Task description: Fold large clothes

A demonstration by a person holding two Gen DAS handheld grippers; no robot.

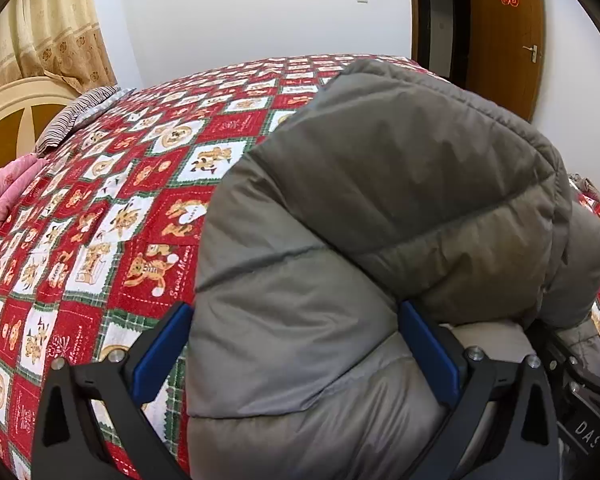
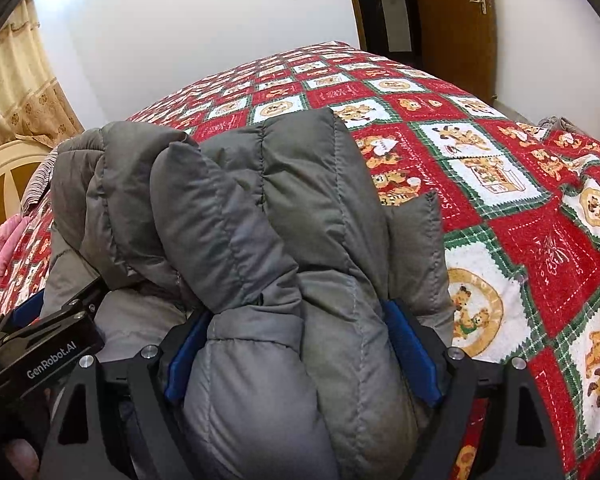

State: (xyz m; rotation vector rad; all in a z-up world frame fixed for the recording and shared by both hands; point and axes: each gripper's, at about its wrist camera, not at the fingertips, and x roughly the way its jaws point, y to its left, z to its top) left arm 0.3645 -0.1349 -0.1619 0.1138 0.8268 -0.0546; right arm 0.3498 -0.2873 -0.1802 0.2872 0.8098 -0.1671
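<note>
A grey quilted puffer jacket (image 1: 380,208) lies bunched on a bed with a red, white and green bear-print quilt (image 1: 112,216). My left gripper (image 1: 296,340) has its blue-padded fingers (image 1: 160,344) closed around a thick fold of the jacket. In the right wrist view the same jacket (image 2: 260,220) fills the middle. My right gripper (image 2: 300,344) is shut on another thick fold of it. The left gripper's body (image 2: 48,348) shows at the lower left of the right wrist view, close beside the right one.
A cream headboard (image 1: 16,108), a striped pillow (image 1: 76,116) and pink bedding (image 1: 4,200) are at the bed's left. Beige curtains (image 1: 48,28) hang behind. A wooden door (image 1: 500,36) stands at the far right. The quilt (image 2: 520,208) spreads to the right.
</note>
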